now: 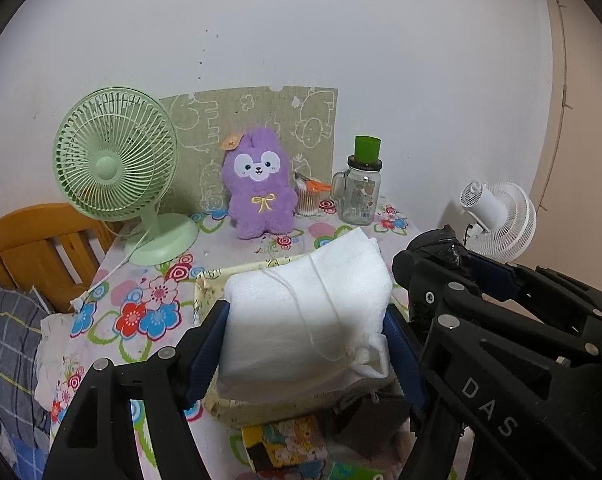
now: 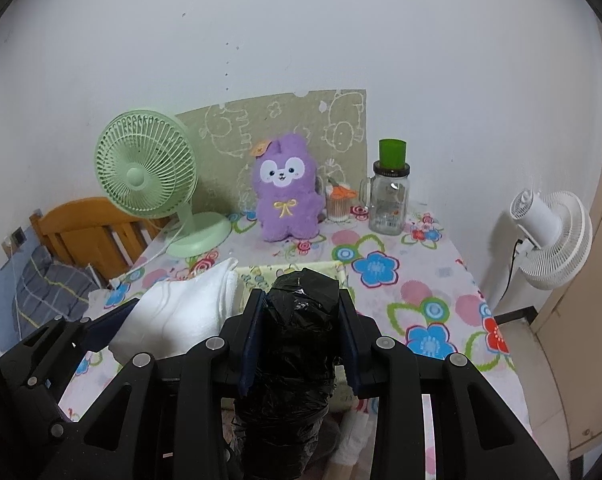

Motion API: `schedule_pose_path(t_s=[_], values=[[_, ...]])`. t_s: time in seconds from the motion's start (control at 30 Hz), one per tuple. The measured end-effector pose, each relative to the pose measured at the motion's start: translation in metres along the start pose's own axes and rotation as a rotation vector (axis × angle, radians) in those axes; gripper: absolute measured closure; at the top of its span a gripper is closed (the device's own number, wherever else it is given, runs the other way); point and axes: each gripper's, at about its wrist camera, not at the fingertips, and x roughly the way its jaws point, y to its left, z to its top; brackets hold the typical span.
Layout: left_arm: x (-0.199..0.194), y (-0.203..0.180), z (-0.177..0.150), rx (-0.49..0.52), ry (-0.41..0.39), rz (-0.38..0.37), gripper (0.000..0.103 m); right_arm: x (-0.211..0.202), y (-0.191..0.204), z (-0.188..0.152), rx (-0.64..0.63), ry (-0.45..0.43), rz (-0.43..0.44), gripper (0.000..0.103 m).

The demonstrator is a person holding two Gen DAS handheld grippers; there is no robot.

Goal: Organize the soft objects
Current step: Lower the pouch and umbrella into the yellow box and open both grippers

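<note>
Up close, the left tongs [image 1: 307,344] are clamped on a white foam bundle [image 1: 305,320] tied with thin string, blue pads pressing both its sides. Right beside them, the right tongs [image 2: 301,332] squeeze a black plastic-wrapped roll [image 2: 297,344] — both soft things held above a cloth-lined basket [image 1: 209,284] near the front of the desk [image 2: 441,280]. To the right the flowered cloth lies open out to the desk's edge, with bare room around the big blue blossoms. Further back stand a green fan [image 1: 115,168] at the left edge, a purple plush rabbit [image 1: 259,188] in the middle, then a small cotton-swab tub [image 1: 309,198] and a glass mug-jar [image 1: 359,192] — all against the wall. Off the right edge, a white fan [image 2: 553,236].
</note>
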Motion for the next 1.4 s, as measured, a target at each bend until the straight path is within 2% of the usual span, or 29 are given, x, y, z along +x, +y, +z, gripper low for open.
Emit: schedule_pose_path(t_s=[0.47, 0.73, 0.8, 0.87, 0.9, 0.93, 1.03, 1.4], values=[[0.041, 0.013, 0.013, 0.003, 0.036, 0.028, 0.025, 0.043, 0.001, 0.015, -0.015, 0.020, -0.040, 0.065], [0.077, 0.025, 0.008, -0.023, 0.125, 0.041, 0.018, 0.083, 0.002, 0.012, -0.018, 0.086, -0.048, 0.065], [0.083, 0.026, 0.005, -0.020, 0.143, 0.037, 0.015, 0.089, 0.003, 0.010, -0.025, 0.102, -0.043, 0.059], [0.085, 0.025, 0.003, -0.014, 0.149, 0.035, 0.010, 0.095, 0.005, 0.008, -0.034, 0.134, -0.039, 0.042], [0.085, 0.024, 0.002, -0.010, 0.150, 0.032, 0.009, 0.097, 0.005, 0.007, -0.034, 0.147, -0.042, 0.026], [0.085, 0.023, 0.001, -0.007, 0.148, 0.030, 0.007, 0.097, 0.005, 0.006, -0.031, 0.146, -0.043, 0.017], [0.084, 0.022, 0.001, 0.000, 0.145, 0.034, 0.005, 0.092, 0.005, 0.004, -0.022, 0.116, -0.049, 0.015], [0.081, 0.019, -0.001, 0.001, 0.155, 0.023, 0.002, 0.087, 0.001, 0.001, -0.021, 0.148, -0.060, 0.015]])
